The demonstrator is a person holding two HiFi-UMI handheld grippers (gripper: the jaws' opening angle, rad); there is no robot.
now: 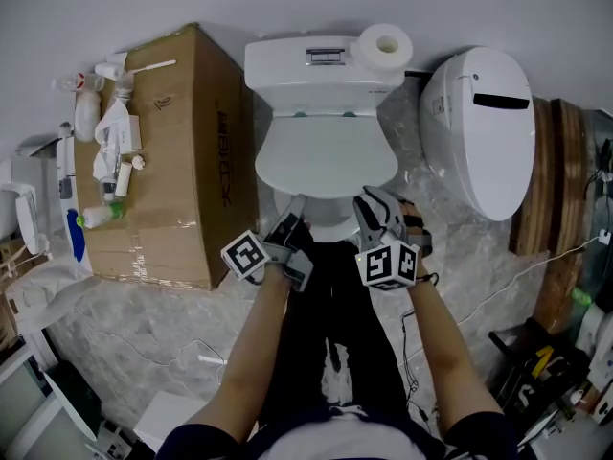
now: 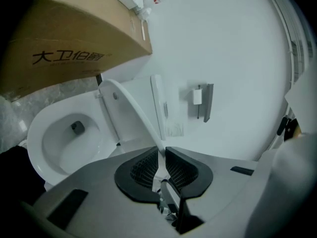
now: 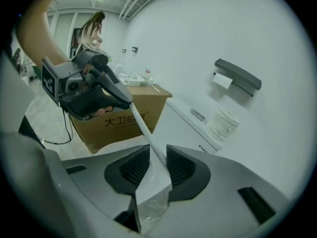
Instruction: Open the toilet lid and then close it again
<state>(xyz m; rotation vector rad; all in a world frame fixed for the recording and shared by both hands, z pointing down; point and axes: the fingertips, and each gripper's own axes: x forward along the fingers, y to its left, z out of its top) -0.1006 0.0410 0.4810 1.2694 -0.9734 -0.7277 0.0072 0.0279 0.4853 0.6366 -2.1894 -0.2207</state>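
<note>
Left gripper point(image 2: 159, 155): jaws nearly together, pinching the thin front rim of the toilet lid point(image 2: 126, 103); right gripper point(image 3: 157, 155): jaws part-way spread, the same rim running between the pads, with slack beside it at the tips. Lid half raised on its rear hinge, tilted over the open bowl point(image 2: 64, 143), both grippers side by side at its front edge. Cardboard box point(image 1: 182, 151) just left of the toilet; paper roll point(image 1: 385, 46) on the cistern point(image 1: 316, 70); white toilet-like unit point(image 1: 484, 127) to the right.
</note>
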